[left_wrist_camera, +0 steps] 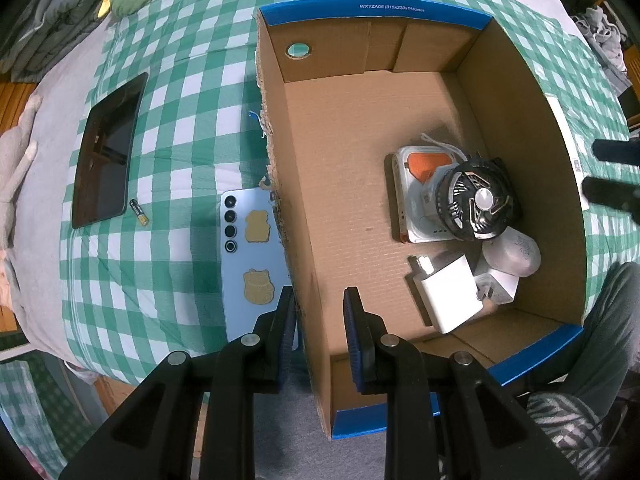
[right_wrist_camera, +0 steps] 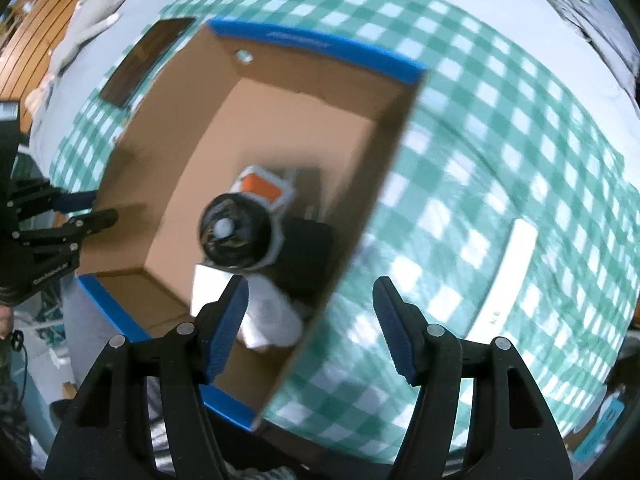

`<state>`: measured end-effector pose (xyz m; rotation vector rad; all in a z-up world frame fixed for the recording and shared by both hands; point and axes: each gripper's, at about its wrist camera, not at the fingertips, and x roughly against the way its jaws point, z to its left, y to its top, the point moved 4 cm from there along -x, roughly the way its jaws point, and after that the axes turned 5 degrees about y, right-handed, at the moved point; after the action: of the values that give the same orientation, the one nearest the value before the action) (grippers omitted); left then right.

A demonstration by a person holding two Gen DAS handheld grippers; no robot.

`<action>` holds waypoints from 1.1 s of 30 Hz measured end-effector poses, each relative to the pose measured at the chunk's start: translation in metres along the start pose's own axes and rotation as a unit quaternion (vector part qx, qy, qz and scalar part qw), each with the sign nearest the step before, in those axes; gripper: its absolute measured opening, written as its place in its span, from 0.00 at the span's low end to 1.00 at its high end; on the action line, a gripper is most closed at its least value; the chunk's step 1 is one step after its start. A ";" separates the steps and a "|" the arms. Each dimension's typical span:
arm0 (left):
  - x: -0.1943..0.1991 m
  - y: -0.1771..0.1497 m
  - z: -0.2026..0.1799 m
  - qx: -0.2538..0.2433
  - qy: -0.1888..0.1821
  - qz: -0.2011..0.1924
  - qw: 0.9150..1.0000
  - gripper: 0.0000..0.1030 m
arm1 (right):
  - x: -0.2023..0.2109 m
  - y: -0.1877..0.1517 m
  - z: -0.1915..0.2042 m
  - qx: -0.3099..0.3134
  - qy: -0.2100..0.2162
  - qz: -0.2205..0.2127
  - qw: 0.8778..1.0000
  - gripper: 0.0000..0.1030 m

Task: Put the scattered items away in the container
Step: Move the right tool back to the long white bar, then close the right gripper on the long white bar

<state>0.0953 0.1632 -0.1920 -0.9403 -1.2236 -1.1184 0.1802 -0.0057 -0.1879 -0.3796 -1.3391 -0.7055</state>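
Tablet [left_wrist_camera: 106,152] far left on checked cloth [left_wrist_camera: 180,120], battery [left_wrist_camera: 139,212] beside it, phone [left_wrist_camera: 250,264] against box [left_wrist_camera: 304,184] wall. Left gripper [left_wrist_camera: 318,316] released, straddling that wall. Fan [left_wrist_camera: 478,200], chargers [left_wrist_camera: 448,292] inside box. Right gripper [right_wrist_camera: 310,312] released, empty, above box's right wall.

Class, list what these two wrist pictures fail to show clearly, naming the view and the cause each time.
- Power bank, left wrist view: the fan covers its right part.
- White flat item on the cloth, right wrist view: motion blur makes its print unreadable.
- Box contents, right wrist view: blurred, chargers indistinct.
- Right gripper, left wrist view: cut off by the frame edge.
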 end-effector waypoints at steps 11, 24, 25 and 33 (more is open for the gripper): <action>-0.001 0.001 0.001 0.002 -0.001 -0.001 1.000 0.22 | 0.022 -0.011 -0.060 -0.058 -0.013 -0.016 0.998 0.63; 0.000 0.001 0.000 0.001 0.001 -0.003 1.000 0.22 | -0.025 -0.031 -0.172 -0.157 -0.077 0.020 0.984 0.63; 0.000 0.001 0.000 0.001 0.001 -0.003 1.000 0.22 | -0.029 -0.032 -0.177 -0.160 -0.076 0.022 0.984 0.63; 0.000 0.000 0.000 0.002 0.002 -0.003 1.000 0.22 | -0.050 -0.035 -0.202 -0.190 -0.068 0.028 0.979 0.63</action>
<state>0.0958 0.1634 -0.1918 -0.9321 -1.2266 -1.1220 0.3056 -0.1460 -0.2838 -0.7812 -1.3147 -0.9041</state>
